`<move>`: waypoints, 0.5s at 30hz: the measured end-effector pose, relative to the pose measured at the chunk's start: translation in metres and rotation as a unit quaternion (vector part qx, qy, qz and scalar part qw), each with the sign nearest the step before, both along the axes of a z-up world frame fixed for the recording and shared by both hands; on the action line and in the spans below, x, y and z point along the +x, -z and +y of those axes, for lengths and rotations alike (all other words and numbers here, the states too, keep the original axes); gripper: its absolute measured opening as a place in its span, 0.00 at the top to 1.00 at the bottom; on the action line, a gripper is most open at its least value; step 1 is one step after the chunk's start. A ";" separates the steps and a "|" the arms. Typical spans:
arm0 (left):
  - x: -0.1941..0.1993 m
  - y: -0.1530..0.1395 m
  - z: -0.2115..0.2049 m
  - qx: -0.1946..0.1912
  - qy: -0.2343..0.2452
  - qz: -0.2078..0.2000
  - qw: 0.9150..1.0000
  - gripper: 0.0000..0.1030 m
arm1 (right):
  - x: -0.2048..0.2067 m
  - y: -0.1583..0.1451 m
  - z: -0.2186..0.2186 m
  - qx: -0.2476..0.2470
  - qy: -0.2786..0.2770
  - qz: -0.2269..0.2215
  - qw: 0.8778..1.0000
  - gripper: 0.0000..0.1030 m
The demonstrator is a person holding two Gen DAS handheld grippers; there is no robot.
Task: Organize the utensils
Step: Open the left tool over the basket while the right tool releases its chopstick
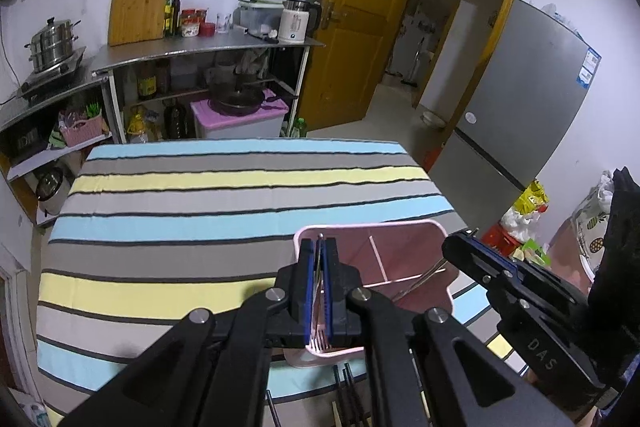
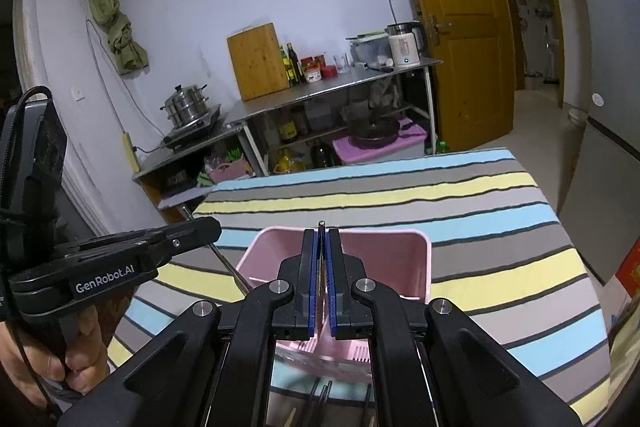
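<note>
A: Starting at the left, the left gripper [image 1: 320,255] has its blue pads pinched onto a metal fork [image 1: 319,341]. The tines show at the base of the jaws and the handle tip pokes out past the fingertips.

B: So its long axis runs along the fingers, handle leading away from the camera, tines trailing. It hangs over the near left part of the pink utensil holder [image 1: 436,231], above the rim, not yet dropped in.

A: The holder sits on the striped tablecloth [image 1: 200,187] near the front edge. There's a white divider inside, and a thin metal rod, possibly a chopstick or a utensil handle, lies slanted across the right compartment.

B: Moving right, the right gripper [image 2: 322,239] is clamped too, on a slim metal utensil [image 2: 321,225]. Only its tip shows above the pads, so I can't tell what kind it is. It also points forward along the fingers, over the holder.

A: How far along, in your view?

B: About midway, I'd judge. At least one piece seems to be in the holder and two are held above it. Dark chopsticks [image 2: 320,393] and other sticks wait on the cloth in front of the holder.

A: So both held pieces need lowering in, then those leftovers.
</note>
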State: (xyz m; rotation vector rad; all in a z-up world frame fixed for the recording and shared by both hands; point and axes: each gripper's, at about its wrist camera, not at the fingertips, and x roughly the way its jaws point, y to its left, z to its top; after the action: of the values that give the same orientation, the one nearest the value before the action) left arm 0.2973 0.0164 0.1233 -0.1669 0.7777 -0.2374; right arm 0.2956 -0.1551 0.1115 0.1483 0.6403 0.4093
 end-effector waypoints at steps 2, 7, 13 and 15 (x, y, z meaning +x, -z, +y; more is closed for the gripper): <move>0.000 0.002 0.001 -0.003 0.000 0.002 1.000 0.95 | 0.000 0.001 -0.002 0.004 -0.002 0.005 1.000 0.96; -0.003 -0.003 0.004 0.000 -0.006 -0.005 1.000 0.79 | -0.005 -0.001 -0.004 0.002 -0.004 0.004 1.000 0.92; -0.017 -0.016 0.011 0.000 -0.013 -0.029 1.000 0.70 | -0.016 -0.012 -0.011 0.001 0.003 -0.009 1.000 0.85; -0.023 -0.020 0.015 -0.003 -0.015 -0.033 0.999 0.69 | -0.022 -0.015 -0.013 0.000 0.005 -0.013 1.000 0.85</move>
State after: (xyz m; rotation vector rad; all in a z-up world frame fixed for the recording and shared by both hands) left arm 0.2741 0.0310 0.1430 -0.1752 0.7093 -0.2146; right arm 0.2737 -0.1683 0.1264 0.1457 0.6147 0.4005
